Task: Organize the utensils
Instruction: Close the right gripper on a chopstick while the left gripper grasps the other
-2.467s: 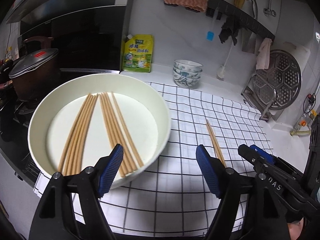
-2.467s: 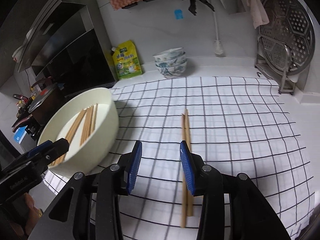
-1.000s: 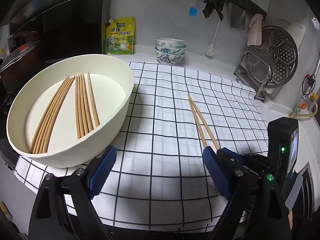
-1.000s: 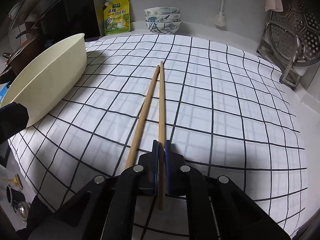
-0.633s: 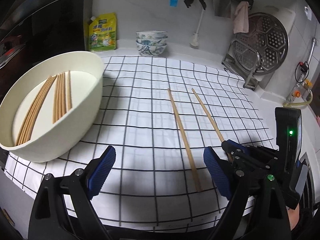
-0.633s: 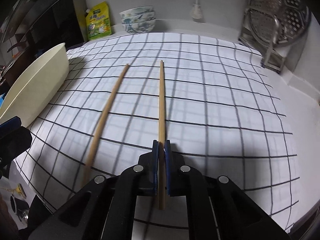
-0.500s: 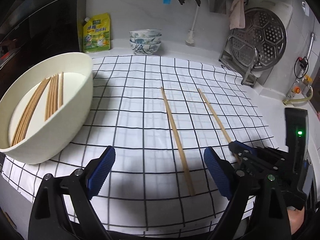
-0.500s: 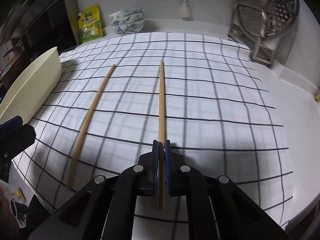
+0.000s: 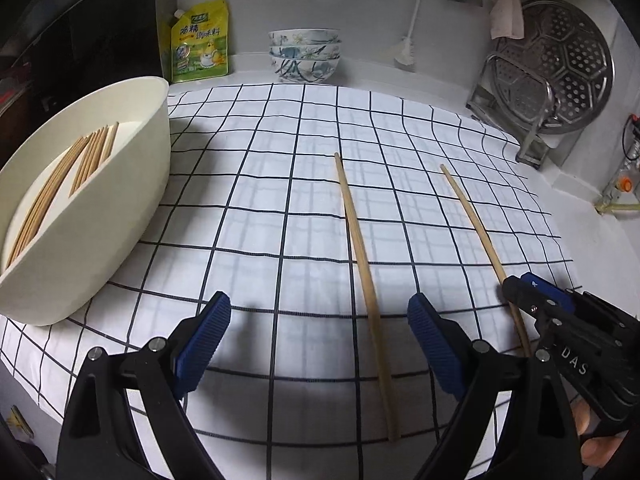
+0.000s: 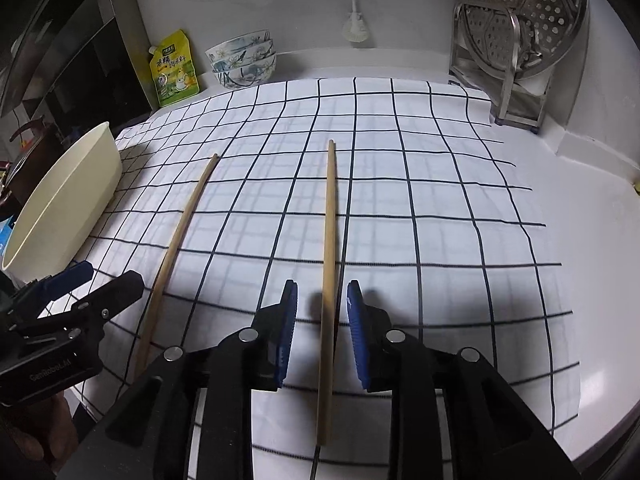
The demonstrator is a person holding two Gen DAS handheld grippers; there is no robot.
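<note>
From the left wrist, the left gripper (image 9: 316, 340) is seen spread wide over the checked cloth (image 9: 280, 184), with one chopstick (image 9: 362, 276) lying between its pads, untouched.

From the right wrist, the right gripper (image 10: 322, 328) has just been opening; a second chopstick (image 10: 329, 256) lies on the cloth between its pads, unpinched.

A white cloth (image 9: 304, 208) with a dark grid covers most of the table (image 10: 592, 216). At the table's far edge, against the wall, three patterned bowls (image 9: 305, 54) are stacked, and a yellow-green pouch (image 9: 201, 41) stands upright just to their left. At the far right corner a perforated round metal tray (image 9: 560, 76) leans in a steel rack (image 9: 516, 120). A white brush (image 10: 355, 28) hangs on the wall between the bowls and the rack.
</note>
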